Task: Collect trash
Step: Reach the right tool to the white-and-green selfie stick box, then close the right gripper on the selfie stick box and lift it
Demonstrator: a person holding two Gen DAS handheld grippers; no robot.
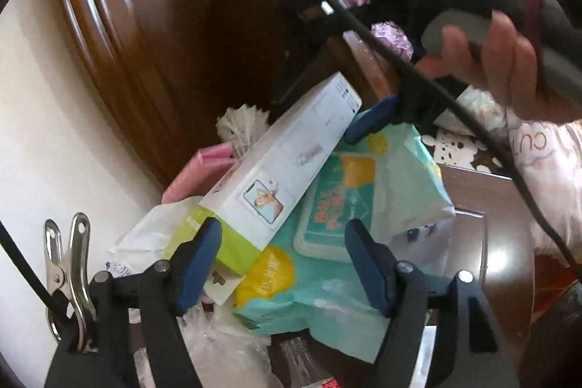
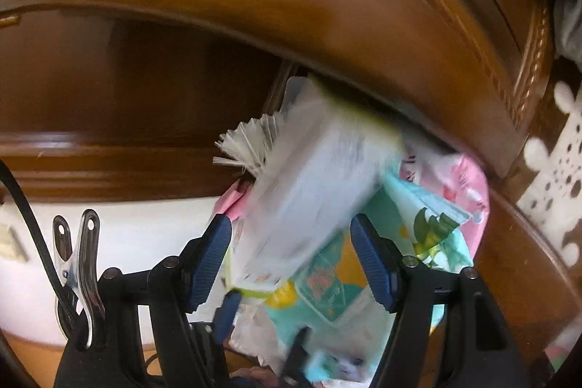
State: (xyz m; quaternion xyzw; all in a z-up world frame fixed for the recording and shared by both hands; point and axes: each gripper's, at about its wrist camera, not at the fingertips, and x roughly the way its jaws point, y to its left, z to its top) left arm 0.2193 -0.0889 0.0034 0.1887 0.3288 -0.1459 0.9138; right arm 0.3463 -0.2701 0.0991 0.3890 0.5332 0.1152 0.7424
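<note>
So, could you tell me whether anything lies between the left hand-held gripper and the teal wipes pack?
Yes, partly. A white box with a green end lies slanted across the wipes pack, its green end beside the left finger of the open left hand-held gripper. The pack's right part is bare.

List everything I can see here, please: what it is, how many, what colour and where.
box: one, white with a lime end, lying slanted on top of the pile
wipes pack: one, teal with yellow, under the box
pink packet: one, pink, behind the box on the side of the white wall
white bag: one, white, at the pile's near edge
bottle: one, clear, at the pile's bottom
paper fan: one, white, pleated, behind the pile
cabinet: one, brown wood, behind the pile
clip: one, metal, beside the left tool
left tool: one, black with blue pads, open over the pile
right tool: one, same colours, open over the box
hand: one, holding the right tool
</note>
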